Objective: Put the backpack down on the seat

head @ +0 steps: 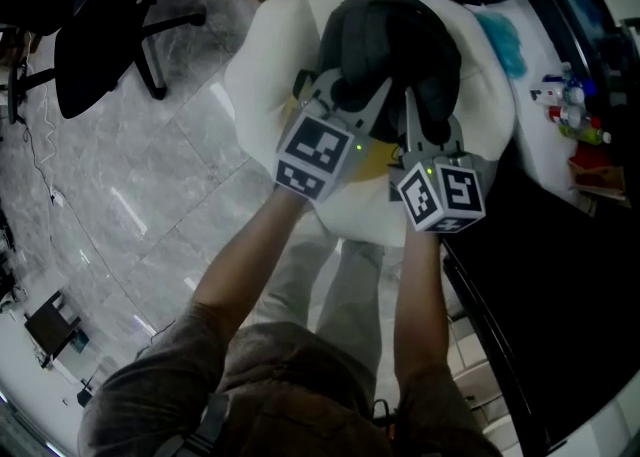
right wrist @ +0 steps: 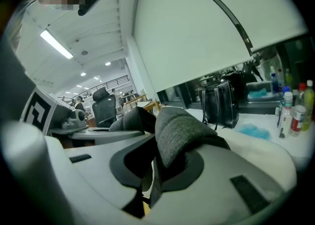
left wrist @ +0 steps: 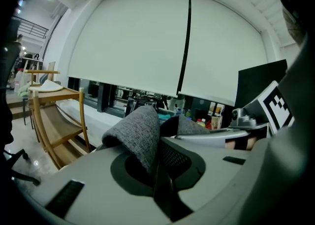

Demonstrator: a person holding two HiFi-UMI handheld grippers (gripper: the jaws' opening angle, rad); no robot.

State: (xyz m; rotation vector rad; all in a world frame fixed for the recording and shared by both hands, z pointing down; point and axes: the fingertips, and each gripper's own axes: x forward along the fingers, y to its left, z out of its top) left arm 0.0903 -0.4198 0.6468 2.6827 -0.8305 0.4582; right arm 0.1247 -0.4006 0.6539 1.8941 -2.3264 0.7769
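A dark grey backpack (head: 395, 45) is over the round cream-white seat (head: 265, 85) in the head view; I cannot tell whether its weight rests on the seat. My left gripper (head: 345, 95) is at the pack's near left side and my right gripper (head: 412, 110) at its near right side. In the left gripper view the left gripper (left wrist: 156, 156) is shut on a grey woven strap (left wrist: 138, 133) that folds over the jaws. In the right gripper view the right gripper (right wrist: 156, 166) is shut on another grey strap (right wrist: 179, 130) in the same way.
A black office chair (head: 90, 35) stands on the grey tiled floor at the left. A dark desk with bottles (head: 572, 110) and a teal cloth (head: 500, 40) runs along the right. A black bag (right wrist: 221, 103) sits on the sill, and a wooden shelf (left wrist: 54, 120) stands nearby.
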